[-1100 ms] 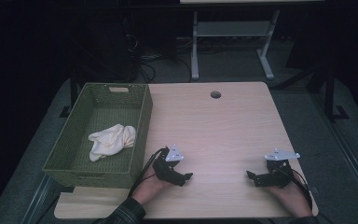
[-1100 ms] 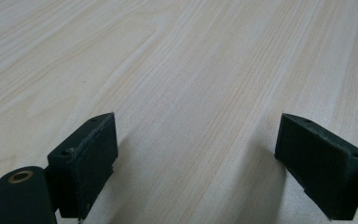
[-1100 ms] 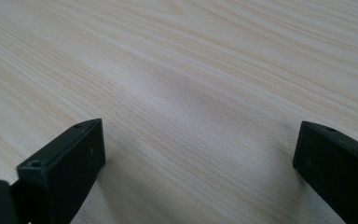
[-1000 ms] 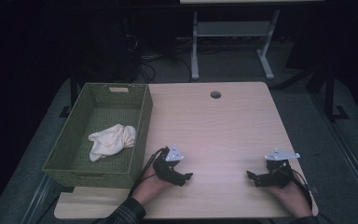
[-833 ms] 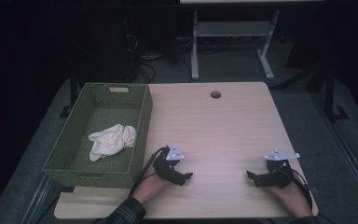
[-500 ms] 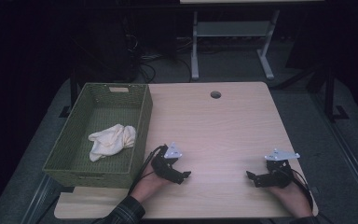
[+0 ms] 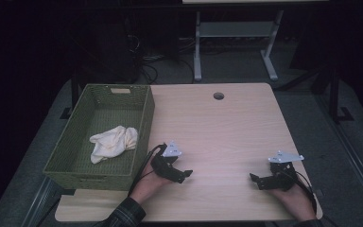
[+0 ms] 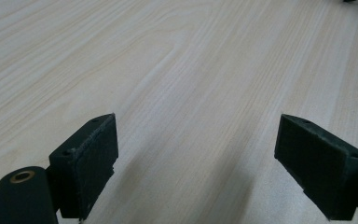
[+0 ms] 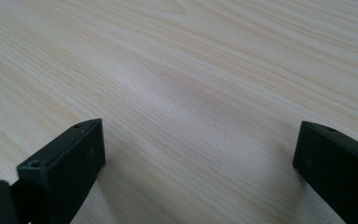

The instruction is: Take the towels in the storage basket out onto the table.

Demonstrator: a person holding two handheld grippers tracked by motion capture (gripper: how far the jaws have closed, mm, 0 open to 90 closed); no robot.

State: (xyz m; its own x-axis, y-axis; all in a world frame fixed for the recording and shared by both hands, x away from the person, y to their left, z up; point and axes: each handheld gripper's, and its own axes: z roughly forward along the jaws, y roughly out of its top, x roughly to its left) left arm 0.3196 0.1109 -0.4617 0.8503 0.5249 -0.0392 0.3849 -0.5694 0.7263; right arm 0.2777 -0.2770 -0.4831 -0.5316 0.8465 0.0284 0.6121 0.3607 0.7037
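High view: cloth already lies in the basket; right of the basket, left gripper and right gripper rest on the worktop, jaws apart, empty; work looks finished.

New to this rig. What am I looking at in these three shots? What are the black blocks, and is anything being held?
No robot here: a person sits at a wooden table and holds a hand-operated pair of tongs in each hand. The high view looks down from above the person's side. In it the left tongs sit near the basket and the right tongs near the table's right edge, both low over bare wood.

The other two shots come from cameras riding on the tongs. The black blocks are their padded jaws: the left tongs and right tongs both stand wide open with only wood grain between them, so nothing is held.

On the table's left side stands a green woven basket with a crumpled cream cloth inside. A round cable hole sits near the far edge.
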